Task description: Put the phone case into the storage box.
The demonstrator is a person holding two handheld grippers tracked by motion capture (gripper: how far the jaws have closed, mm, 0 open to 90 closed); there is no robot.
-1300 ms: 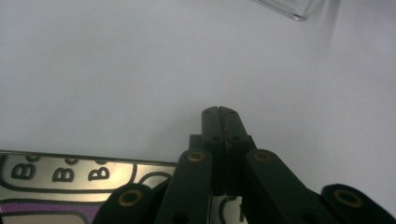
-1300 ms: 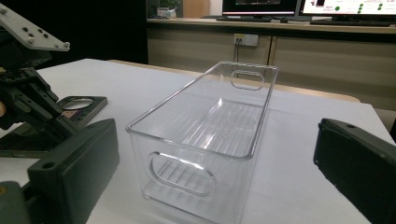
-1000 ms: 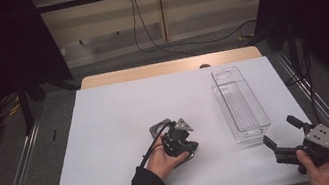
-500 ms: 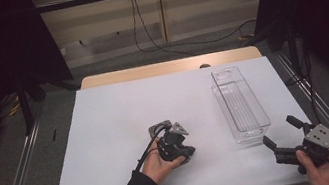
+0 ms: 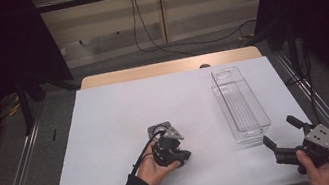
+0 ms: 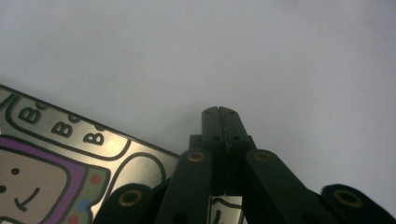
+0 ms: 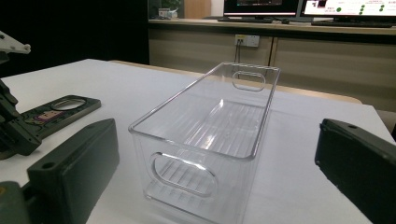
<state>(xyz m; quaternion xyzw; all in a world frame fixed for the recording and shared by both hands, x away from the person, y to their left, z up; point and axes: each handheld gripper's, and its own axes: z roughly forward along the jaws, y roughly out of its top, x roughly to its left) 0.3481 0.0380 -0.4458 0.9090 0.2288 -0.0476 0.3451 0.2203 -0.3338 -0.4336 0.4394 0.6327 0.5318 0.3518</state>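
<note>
A white table [image 5: 111, 147] is seen under dim light, w/ dark curtains at both sides, a pale wall panel behind, and cables trailing on the floor beyond the far edge. Near the middle of the table, slightly toward the person's side, the left tongs [image 5: 166, 149] are held pointing down at the surface; in the left gripper view the two black jaws are pressed together, tips meeting, nothing pinched between them. Just beside and partly under those tongs a flat dark card [image 6: 60, 163] is laid on the table; a cartoon face w/ purple outline and bubble lettering is printed on it, and its far end is seen in the high view just beyond the gripper's grey plate. Whether the jaw tips touch the card can't be told. At the right of the table a clear plastic bin [image 5: 239, 105] is set lengthwise, upright, w/ cut-out handles at both short ends and a ribbed floor. The right tongs [image 5: 281, 136] are held low at the near right corner, aimed at the bin's near end, jaws spread wide, nothing between the pads; bin is near but apart from them. Monitors on a desk are seen behind in the right gripper view.
</note>
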